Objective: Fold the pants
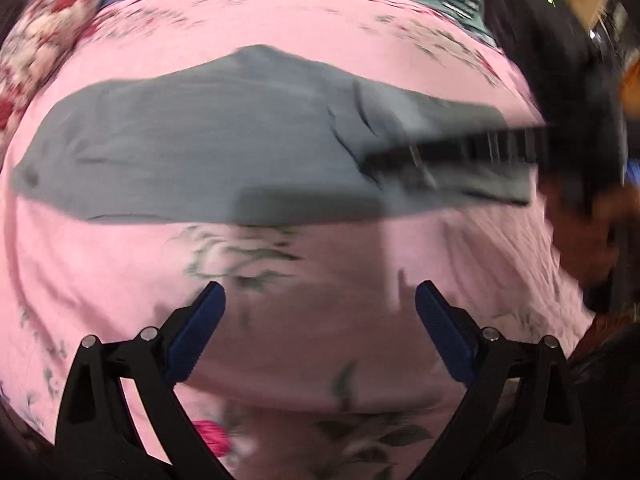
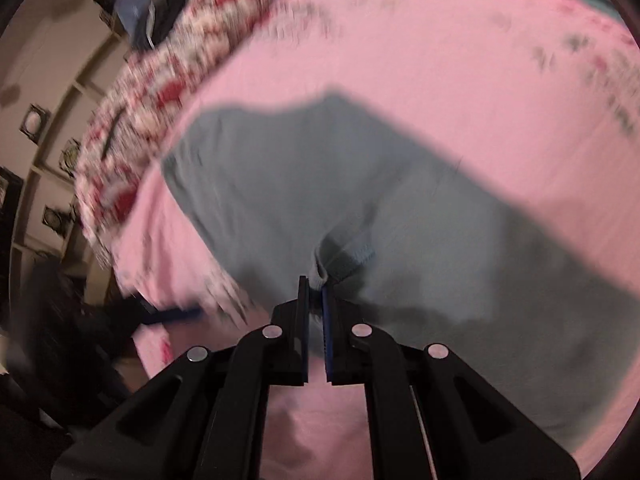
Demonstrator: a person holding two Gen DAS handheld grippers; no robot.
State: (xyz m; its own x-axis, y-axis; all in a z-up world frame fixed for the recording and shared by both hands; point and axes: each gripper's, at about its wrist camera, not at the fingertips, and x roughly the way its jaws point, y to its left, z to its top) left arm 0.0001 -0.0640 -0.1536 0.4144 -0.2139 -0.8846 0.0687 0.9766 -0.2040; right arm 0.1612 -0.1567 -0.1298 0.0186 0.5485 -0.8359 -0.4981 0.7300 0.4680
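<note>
A: Pants [image 1: 224, 140] lie flat on the pink bedsheet [image 1: 280, 12], long axis side to side in the left wrist view.

B: Right gripper [image 2: 315, 280] pinches a fabric bunch; left gripper [image 1: 320, 296] gapes wide, holding nothing.

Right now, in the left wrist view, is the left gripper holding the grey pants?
No. The left gripper is open over the pink bedsheet, with nothing between its fingers; the grey pants lie farther ahead.
</note>
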